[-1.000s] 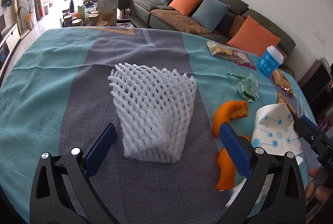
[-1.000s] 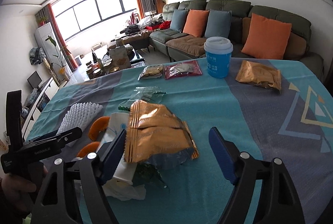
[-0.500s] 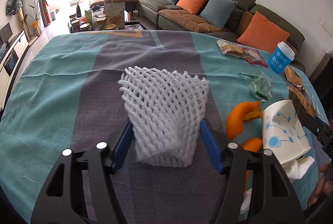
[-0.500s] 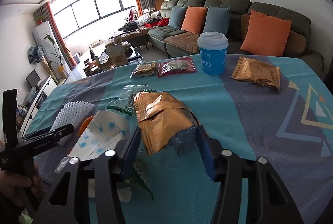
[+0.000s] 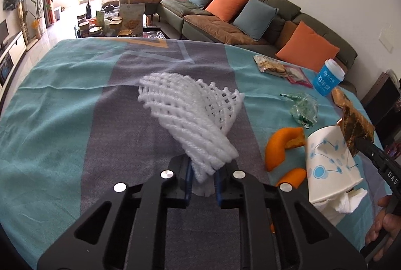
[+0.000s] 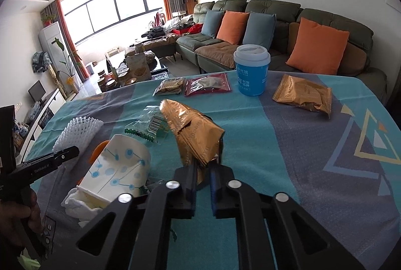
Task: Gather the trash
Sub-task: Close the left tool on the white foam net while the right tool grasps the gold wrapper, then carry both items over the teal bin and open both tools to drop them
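- Left wrist view: the white foam net [image 5: 193,124] lies on the grey stripe of the bench cloth [image 5: 50,124], its near end bunched between the blue pads of the left gripper [image 5: 203,181]. The jaws have just been closing and now clench that end of the net.
- Right wrist view: the gold foil wrapper [image 6: 195,134] stands up crumpled from the cloth, its lower corner pinched in the right gripper [image 6: 202,182]. Those jaws have just been closing too and now grasp the wrapper.
- Just left of the wrapper lies a tipped paper cup [image 6: 117,172] with blue dots, crumpled white tissue [image 6: 77,204] at its mouth, and orange peel [image 5: 280,147] beside it.
- Behind the wrapper sits a clear plastic packet [image 6: 147,124] with green print.
- Further back are a biscuit packet [image 6: 170,86], a red packet [image 6: 208,84], an upright blue cup with a white lid [image 6: 252,69], and a second gold wrapper [image 6: 303,94], well apart on the right.
- A hand [image 5: 383,224] holds the right gripper's handle at the left view's edge.
- Beyond the bench stands a green sofa [image 6: 275,19] with orange and blue cushions.
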Tool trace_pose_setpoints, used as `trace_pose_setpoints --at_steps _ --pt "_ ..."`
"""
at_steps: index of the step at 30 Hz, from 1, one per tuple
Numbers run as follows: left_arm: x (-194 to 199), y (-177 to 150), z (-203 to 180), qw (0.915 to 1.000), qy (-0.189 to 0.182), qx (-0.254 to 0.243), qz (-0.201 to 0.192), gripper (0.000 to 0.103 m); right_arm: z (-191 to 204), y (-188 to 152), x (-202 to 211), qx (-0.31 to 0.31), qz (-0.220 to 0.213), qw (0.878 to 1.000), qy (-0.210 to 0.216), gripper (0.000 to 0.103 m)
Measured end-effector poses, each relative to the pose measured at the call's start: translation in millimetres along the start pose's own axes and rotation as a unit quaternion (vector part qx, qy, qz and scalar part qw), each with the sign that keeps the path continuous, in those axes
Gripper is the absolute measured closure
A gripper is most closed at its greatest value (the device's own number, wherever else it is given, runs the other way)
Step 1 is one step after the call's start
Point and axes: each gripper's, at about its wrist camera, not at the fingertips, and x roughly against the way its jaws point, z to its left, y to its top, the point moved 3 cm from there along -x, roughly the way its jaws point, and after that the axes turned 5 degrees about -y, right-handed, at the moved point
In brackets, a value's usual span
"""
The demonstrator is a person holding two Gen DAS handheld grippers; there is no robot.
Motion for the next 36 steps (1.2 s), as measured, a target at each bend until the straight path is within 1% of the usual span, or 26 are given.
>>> trace_pose_setpoints --at_steps 6,9,14,21,27,30,36 --pt "15.7 -3.3 1.2 0.9998 -0.007 0.002 -0.019 0.09 2.8 2.2 12.5 0.002 -0.015 1.0 0.0 0.101" --pt "33.7 -2.8 2.2 0.9992 -0.007 0.0 -0.04 0.09 6.8 4.1 22.3 0.005 -0.026 1.0 0.002 0.101" --pt "71.6 -0.1 7.1 0.9972 -0.013 0.007 -0.074 0.09 20.5 11.4 45.1 0.014 -0.052 0.998 0.013 0.101" --pt "131.4 -4.7 15.8 0.9926 -0.018 0.007 -0.12 0.09 50.8 17.5 74.3 0.033 -0.08 0.996 0.037 0.101" --pt "179.3 -16.2 33.2 0.9881 -0.004 0.009 -0.154 0.09 90.4 19.6 96.2 0.054 -0.099 0.991 0.075 0.101" --pt "204.3 -23.1 51.7 0.985 0.01 0.02 -0.171 0.09 112.6 18.9 105.9 0.065 -0.105 0.987 0.098 0.101" --pt "247.3 -37.7 86.5 0.9787 0.037 0.041 -0.198 0.09 171.6 17.4 119.8 0.096 -0.113 0.976 0.158 0.101"
